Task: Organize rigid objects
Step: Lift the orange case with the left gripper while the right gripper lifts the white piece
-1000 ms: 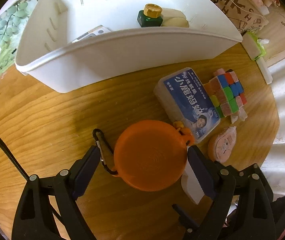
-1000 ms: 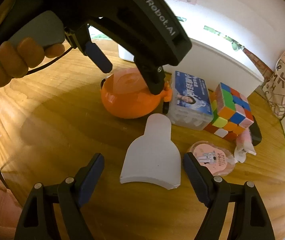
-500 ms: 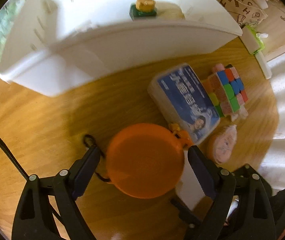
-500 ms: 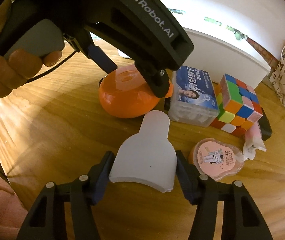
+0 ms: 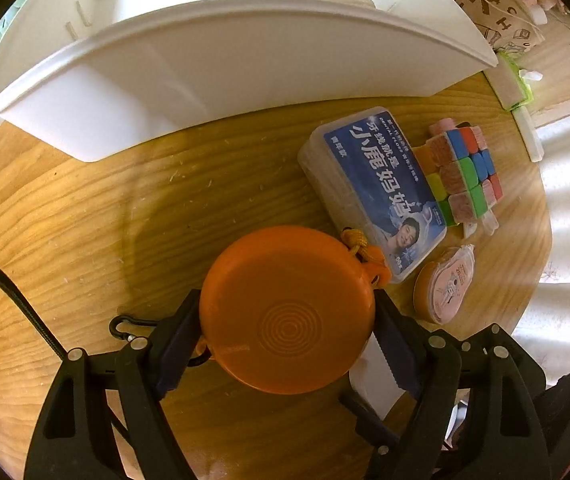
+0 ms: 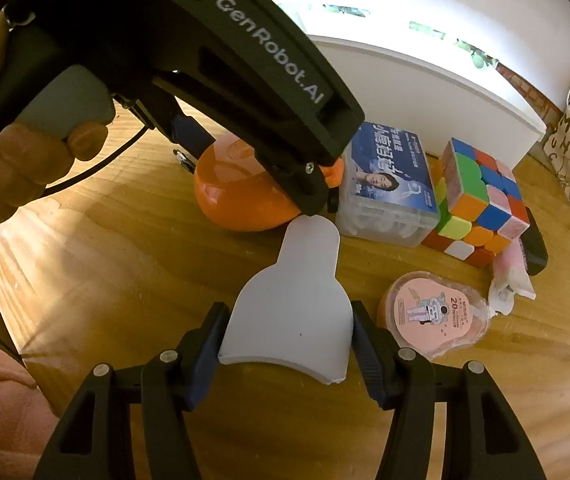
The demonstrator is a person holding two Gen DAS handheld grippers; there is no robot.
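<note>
Left gripper [image 5: 287, 322]: fingers just closed against the orange round case [image 5: 287, 310] on the surface [image 5: 85, 220], below the white bin [image 5: 205, 68].
Right gripper [image 6: 287, 338]: fingers clamped on the white flat piece [image 6: 291, 300].
Handling: both probably light, stiff, smooth; grip at the widest edges.

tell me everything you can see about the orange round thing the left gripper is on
The orange round case is a smooth, plastic-looking disc with concentric rings moulded in its top. It lies flat on the wooden table; an orange braided cord and tab reach toward the blue-labelled box. The left gripper has just been closing; its pads sit against both sides.
</note>
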